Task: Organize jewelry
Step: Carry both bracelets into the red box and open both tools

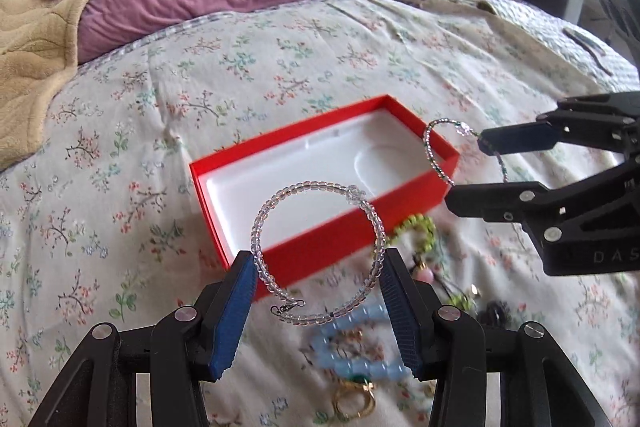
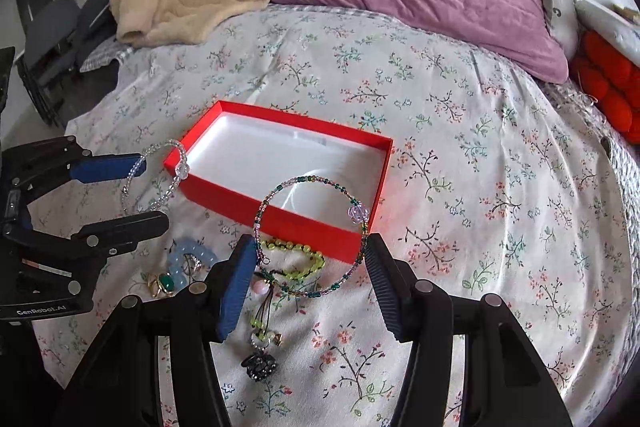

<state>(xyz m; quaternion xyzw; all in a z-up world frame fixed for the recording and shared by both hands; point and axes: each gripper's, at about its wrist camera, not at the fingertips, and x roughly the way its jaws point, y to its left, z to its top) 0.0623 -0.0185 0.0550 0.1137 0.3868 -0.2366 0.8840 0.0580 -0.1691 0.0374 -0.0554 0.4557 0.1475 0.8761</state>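
Holding, left claw [image 1: 318, 269]: clenched on clear glass-bead bracelet [image 1: 316, 247], lower centre.
Right claw [image 2: 310, 259]: gripping multicoloured seed-bead bracelet [image 2: 308, 235].
Box: open red cardboard box [image 2: 280, 219], white moulded lining, mid-frame on floral bedspread [image 2: 460, 131].

From my left wrist view, the jewelry pile [image 1: 360, 359] on the bed is blurred and partly hidden behind my left claw [image 1: 316, 291]. The right claw [image 1: 472, 171] runs off the frame's right edge, and the gold ring [image 1: 354, 403] is smeared.
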